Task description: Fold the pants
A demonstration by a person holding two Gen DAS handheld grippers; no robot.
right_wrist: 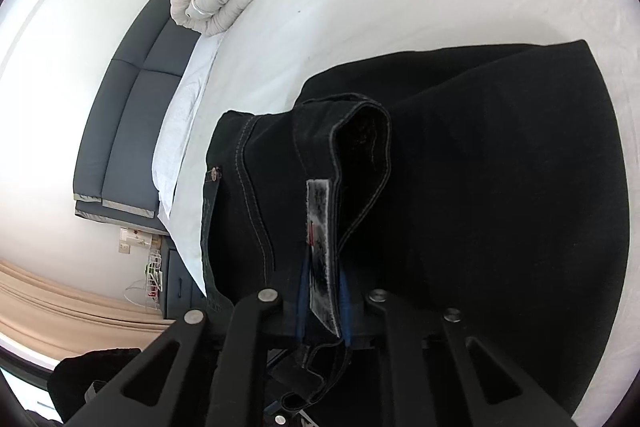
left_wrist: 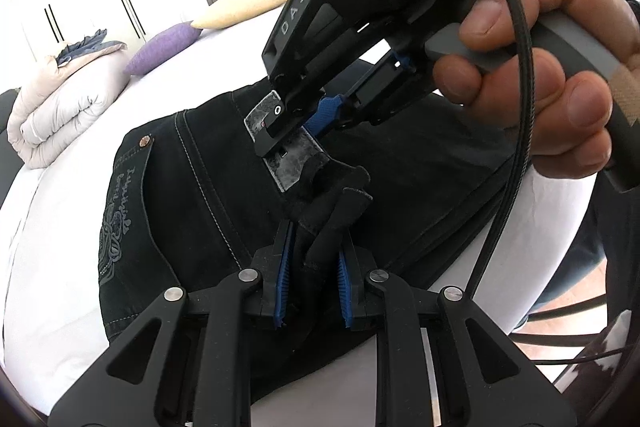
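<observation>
The left gripper [left_wrist: 311, 287] is seen clamped on a bunched, rolled-up edge of the black pants [left_wrist: 192, 195], its two ribbed blue pads [left_wrist: 282, 283] pressed onto the fabric from both sides. The right gripper [left_wrist: 298, 125] is closed on the waistband right at the leather patch [left_wrist: 294, 159], gripped by a bare hand [left_wrist: 532, 67]; in the right wrist view that gripper [right_wrist: 324, 301] is pinched over the same patch [right_wrist: 320, 251], with the waistband stood up in a loop beyond it. The pants are heavy dark denim with pale contrast stitching, one copper rivet [left_wrist: 146, 140] and one embroidered pocket [left_wrist: 116, 223] left of the patch. The pants are laid on a smooth white bed [left_wrist: 48, 247]. Farther from the patch, one puffy folded duvet [left_wrist: 60, 111], one purple cushion [left_wrist: 164, 47] and one cream cushion [left_wrist: 240, 5] are counted.
</observation>
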